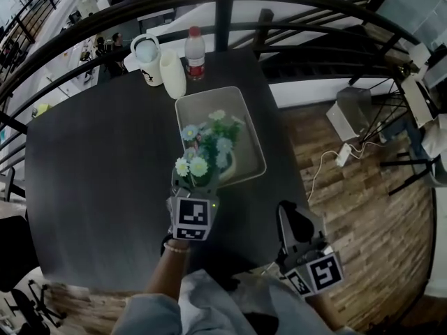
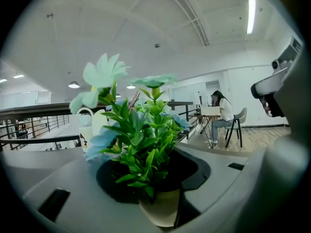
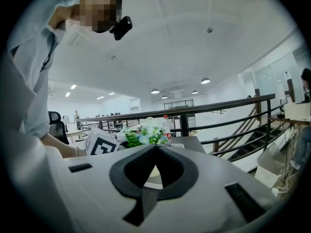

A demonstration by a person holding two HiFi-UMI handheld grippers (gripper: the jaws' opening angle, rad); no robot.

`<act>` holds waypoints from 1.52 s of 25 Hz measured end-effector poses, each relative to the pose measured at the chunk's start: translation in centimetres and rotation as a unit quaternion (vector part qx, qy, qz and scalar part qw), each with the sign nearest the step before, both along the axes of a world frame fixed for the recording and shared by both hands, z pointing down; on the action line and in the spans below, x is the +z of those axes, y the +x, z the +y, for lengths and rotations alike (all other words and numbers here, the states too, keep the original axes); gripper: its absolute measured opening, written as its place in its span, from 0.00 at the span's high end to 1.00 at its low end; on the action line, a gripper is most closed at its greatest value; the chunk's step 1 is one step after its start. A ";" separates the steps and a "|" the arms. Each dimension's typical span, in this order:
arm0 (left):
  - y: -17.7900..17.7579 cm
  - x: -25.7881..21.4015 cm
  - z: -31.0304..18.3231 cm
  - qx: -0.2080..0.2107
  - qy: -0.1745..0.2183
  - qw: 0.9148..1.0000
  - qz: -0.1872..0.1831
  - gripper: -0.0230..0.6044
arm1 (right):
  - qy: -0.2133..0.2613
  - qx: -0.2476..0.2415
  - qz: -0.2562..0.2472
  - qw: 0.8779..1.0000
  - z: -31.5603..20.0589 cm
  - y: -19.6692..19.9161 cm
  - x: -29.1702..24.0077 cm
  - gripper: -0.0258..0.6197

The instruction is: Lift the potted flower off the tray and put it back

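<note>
Head view: left forearm reaches forward over the dark bench [image 1: 98,173]. The left gripper [image 1: 199,188] holds the potted flower [image 1: 208,149] at the near end of the tray [image 1: 209,107]; can't tell if the pot touches it. The right gripper [image 1: 295,223] hangs off the bench's right edge, over wood floor [image 1: 377,208]. A mug [image 1: 147,58] and a bottle [image 1: 195,53] stand at the far edge by the railing [image 1: 223,5].

Left gripper view: fingers [image 2: 73,188] pinch the cream pot [image 2: 160,208], leaves upright. Seated person [image 2: 221,113] behind.

Right gripper view: fingers [image 3: 121,171] pressed together, nothing between them. The left gripper's marker cube [image 3: 102,142] is visible, pointing near level.
</note>
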State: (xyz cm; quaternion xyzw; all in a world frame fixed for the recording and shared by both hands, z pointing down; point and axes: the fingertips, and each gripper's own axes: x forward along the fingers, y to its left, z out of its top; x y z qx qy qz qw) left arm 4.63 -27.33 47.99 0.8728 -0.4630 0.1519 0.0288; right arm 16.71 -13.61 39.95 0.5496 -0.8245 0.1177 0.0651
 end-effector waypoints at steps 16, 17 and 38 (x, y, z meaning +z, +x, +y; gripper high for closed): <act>0.9 3.1 -0.8 0.018 -0.022 0.999 0.027 0.61 | -0.014 0.013 0.005 1.000 -0.1 0.4 0.9 0.96; 1.0 3.1 -0.7 0.023 -0.025 0.999 0.032 0.59 | -0.015 0.013 0.005 1.000 -0.1 0.4 0.9 0.96; -2.7 1.1 2.8 -0.001 -0.047 0.997 0.057 0.45 | 0.017 -0.005 -0.017 1.000 -0.1 -1.1 -0.4 0.96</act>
